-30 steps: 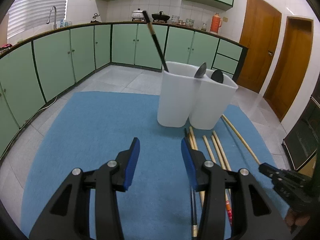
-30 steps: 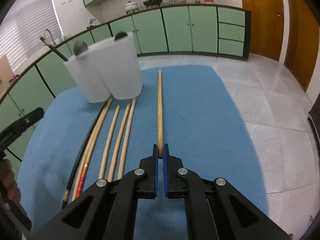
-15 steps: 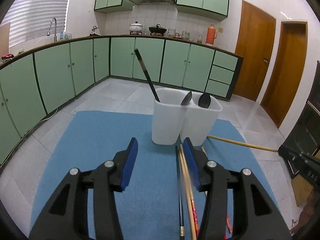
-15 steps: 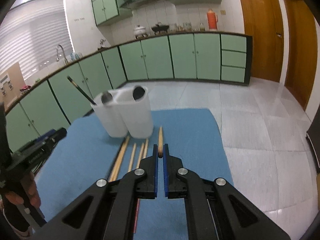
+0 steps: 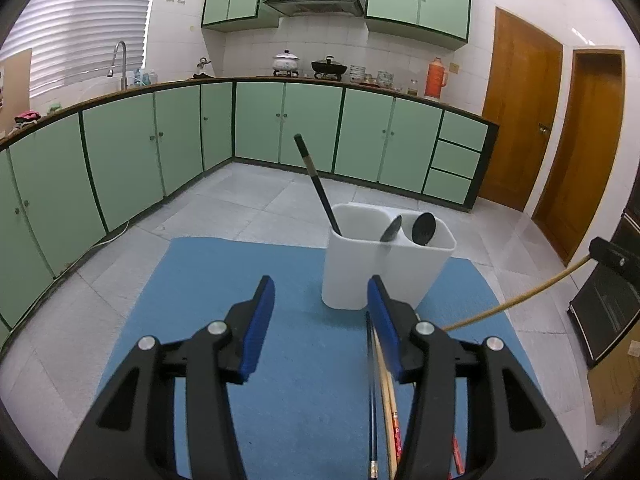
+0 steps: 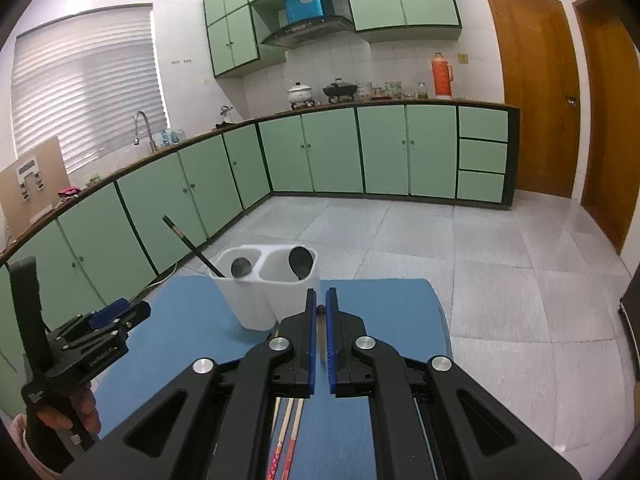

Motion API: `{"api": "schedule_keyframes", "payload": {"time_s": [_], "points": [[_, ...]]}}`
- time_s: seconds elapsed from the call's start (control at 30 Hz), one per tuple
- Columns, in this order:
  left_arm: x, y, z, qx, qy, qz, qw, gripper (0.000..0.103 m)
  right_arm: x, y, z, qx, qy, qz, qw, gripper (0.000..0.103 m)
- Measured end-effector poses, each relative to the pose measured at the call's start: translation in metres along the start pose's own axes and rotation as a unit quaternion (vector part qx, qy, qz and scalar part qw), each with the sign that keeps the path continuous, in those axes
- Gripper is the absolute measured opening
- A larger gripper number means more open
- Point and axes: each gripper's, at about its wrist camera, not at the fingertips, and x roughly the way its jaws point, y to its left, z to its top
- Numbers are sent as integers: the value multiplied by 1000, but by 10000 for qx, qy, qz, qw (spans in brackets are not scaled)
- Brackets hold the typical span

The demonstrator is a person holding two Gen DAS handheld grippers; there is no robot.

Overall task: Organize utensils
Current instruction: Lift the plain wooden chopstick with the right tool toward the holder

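A white two-compartment holder (image 5: 384,264) stands on the blue mat (image 5: 200,300); it also shows in the right wrist view (image 6: 264,280). It holds a black chopstick (image 5: 316,182) and two dark spoons (image 5: 423,229). My left gripper (image 5: 320,316) is open and empty, held above the mat near the holder. My right gripper (image 6: 319,312) is shut on a long wooden chopstick (image 5: 516,300), lifted off the mat and pointing toward the holder. Several chopsticks (image 5: 386,396) lie on the mat below the left gripper.
Green kitchen cabinets (image 5: 280,124) run along the back and left. Wooden doors (image 5: 516,120) are at the right. A dark appliance (image 5: 604,312) stands at the right edge. Grey tiled floor (image 6: 500,260) surrounds the mat.
My right gripper has lifted the wooden chopstick off the mat and raised it. Both grippers have risen and pulled back from the holder. The left gripper stays open.
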Motion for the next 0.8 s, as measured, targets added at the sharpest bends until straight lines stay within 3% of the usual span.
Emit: {"api": "schedule_keyframes", "payload": {"time_s": [0.3,0.53,0.8], "points": [[1,3,4,-21,10,15,10000,47,-6,1,16,-151,-104,49,9998,4],[4,6,10,-6,-39,47,10000,47,-31,10,45,-360,-500,109,9980,4],[-5,6,38,35,-349,62,9994,47,-51,22,79,-546,-904,252,9941,4]]}}
